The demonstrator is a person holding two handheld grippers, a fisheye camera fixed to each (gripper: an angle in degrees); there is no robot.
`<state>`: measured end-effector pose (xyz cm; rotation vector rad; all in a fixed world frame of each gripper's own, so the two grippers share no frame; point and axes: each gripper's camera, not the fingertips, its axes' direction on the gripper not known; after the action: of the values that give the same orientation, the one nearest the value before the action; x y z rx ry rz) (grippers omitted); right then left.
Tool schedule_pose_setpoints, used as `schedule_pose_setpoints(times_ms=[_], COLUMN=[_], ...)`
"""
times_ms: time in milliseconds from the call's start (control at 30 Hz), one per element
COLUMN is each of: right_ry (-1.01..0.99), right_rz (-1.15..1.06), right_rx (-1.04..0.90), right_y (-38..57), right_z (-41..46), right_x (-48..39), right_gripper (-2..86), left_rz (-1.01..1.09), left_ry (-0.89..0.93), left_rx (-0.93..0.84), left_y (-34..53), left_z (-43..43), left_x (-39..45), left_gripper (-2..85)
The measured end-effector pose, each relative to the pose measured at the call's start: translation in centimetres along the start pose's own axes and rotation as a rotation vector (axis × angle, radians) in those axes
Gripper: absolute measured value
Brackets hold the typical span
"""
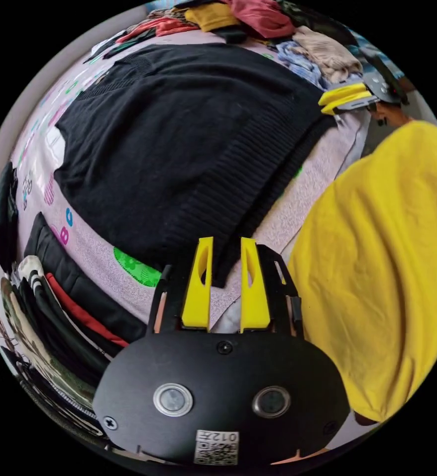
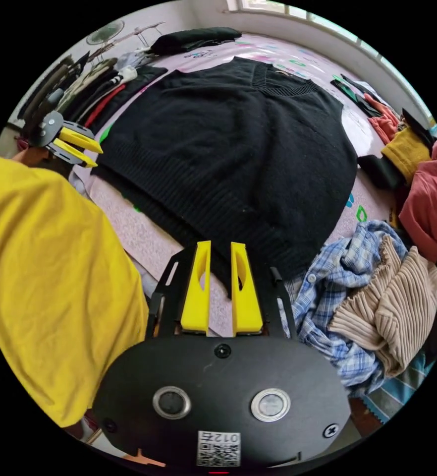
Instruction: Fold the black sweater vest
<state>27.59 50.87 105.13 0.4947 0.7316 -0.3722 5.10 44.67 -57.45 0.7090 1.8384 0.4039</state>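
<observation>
Black ribbed knit, the sweater vest (image 2: 228, 144) lies spread flat on a pale pink printed bedsheet (image 2: 144, 238), its long axis running from the ribbed hem nearest the person to the V-neck at the far side, toward the wall under the window. In the left gripper view the same vest (image 1: 179, 144) shows with its hem running diagonally past the tool's tips and its neck pointing up and left. The left gripper (image 1: 226, 245) holds its yellow jaws a narrow gap apart, straddling one hem corner; whether they press the fabric I cannot tell. The right gripper (image 2: 217, 248) likewise has its jaws a narrow gap apart at the other hem corner, with dark knit showing between them, and contact is unclear. Each tool also appears small at the edge of the other's view. The person's yellow sleeve (image 2: 45, 277) stands just beside the hem. A band of bare sheet runs along the hem edge. On one side a heap of clothes (image 2: 387, 292), checked blue and ribbed beige among them, crowds near the vest's edge; on the other, folded dark garments (image 1: 75, 297) lie stacked near the bed's edge.
</observation>
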Motion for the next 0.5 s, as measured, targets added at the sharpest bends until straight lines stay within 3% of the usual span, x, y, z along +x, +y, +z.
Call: schedule_pose_setpoints(times_ms=[233, 500], right_ry=[0.212, 0.32], right_rz=[-0.018, -0.137], right_rx=[-0.021, -0.062], right_y=[4.5, 5.1], right_z=[2.2, 5.5], right_x=[-2.1, -4.0], right_gripper=[6.8, 5.1], left_rz=[-0.024, -0.048], left_ry=[-0.145, -0.155], left_rx=[-0.036, 0.005], left_y=[1.4, 2.4], left_z=[2.9, 2.1], left_x=[4.3, 5.5], left_gripper=[8.2, 7.4])
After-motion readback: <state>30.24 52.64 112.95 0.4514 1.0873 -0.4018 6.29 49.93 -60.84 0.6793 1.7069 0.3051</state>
